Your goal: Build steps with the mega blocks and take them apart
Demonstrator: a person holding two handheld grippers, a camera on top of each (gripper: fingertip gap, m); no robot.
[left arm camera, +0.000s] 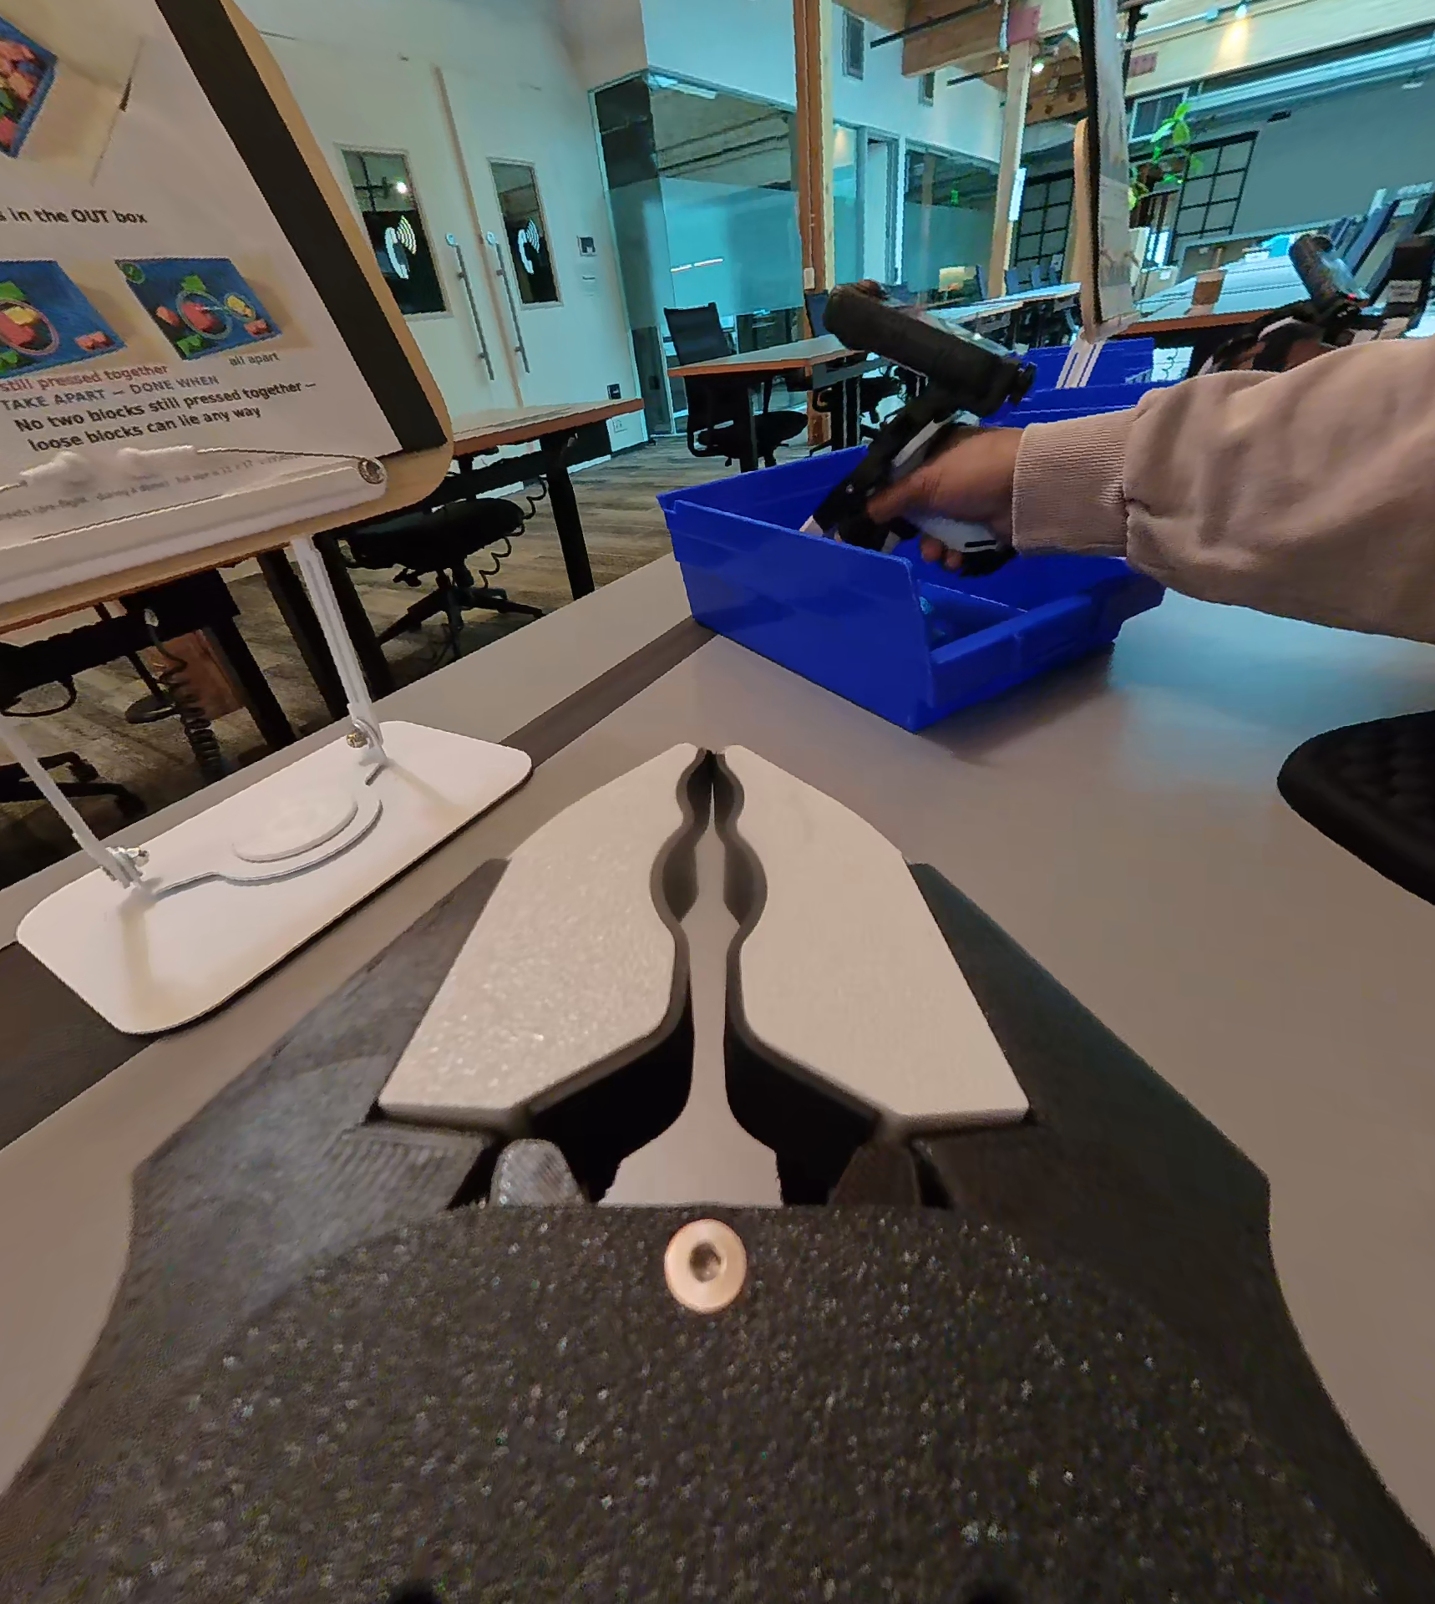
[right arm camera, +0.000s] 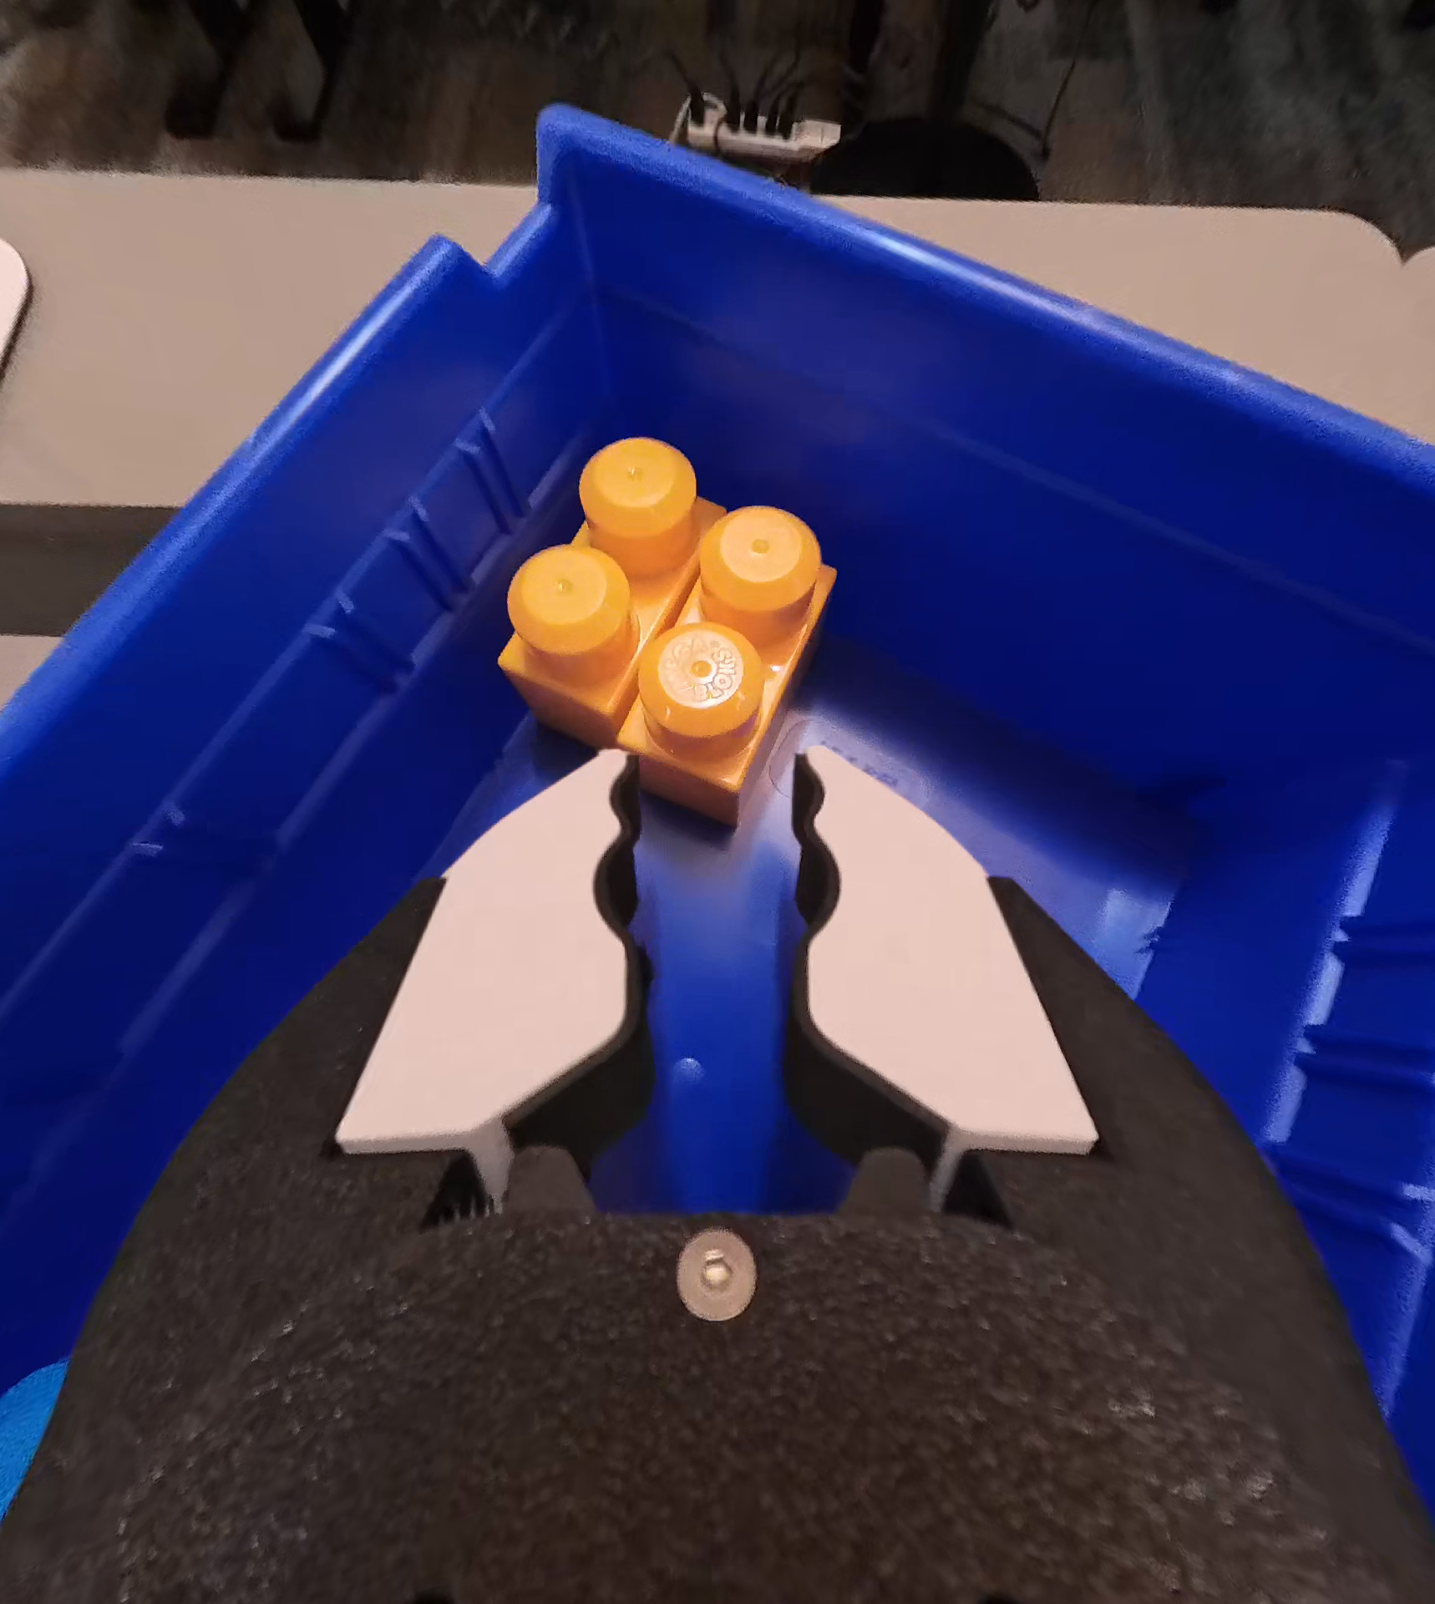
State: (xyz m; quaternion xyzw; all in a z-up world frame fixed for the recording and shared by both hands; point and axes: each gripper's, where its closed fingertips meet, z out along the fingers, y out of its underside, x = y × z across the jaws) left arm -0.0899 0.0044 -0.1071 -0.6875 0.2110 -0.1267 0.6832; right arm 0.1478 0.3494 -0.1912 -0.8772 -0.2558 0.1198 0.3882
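In the left wrist view, the left gripper [left arm camera: 710, 764] hovered over the smooth grey table [left arm camera: 1131, 868], its fingers closed on nothing, probably waiting. Far right, a hand [left arm camera: 948, 486] dipped the right gripper [left arm camera: 814, 523] into the glossy blue plastic bin [left arm camera: 792, 599].

In the right wrist view, that gripper's [right arm camera: 712, 764] fingers were parted just short of two studded orange plastic blocks [right arm camera: 666, 625] set side by side in the bin's [right arm camera: 1044, 521] far corner, apparently lined up for a pick.

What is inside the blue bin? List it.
In the blue bin, two orange two-stud blocks sit side by side near its far corner, with the open right gripper just short of them. The gripper body hides the near floor of the bin.
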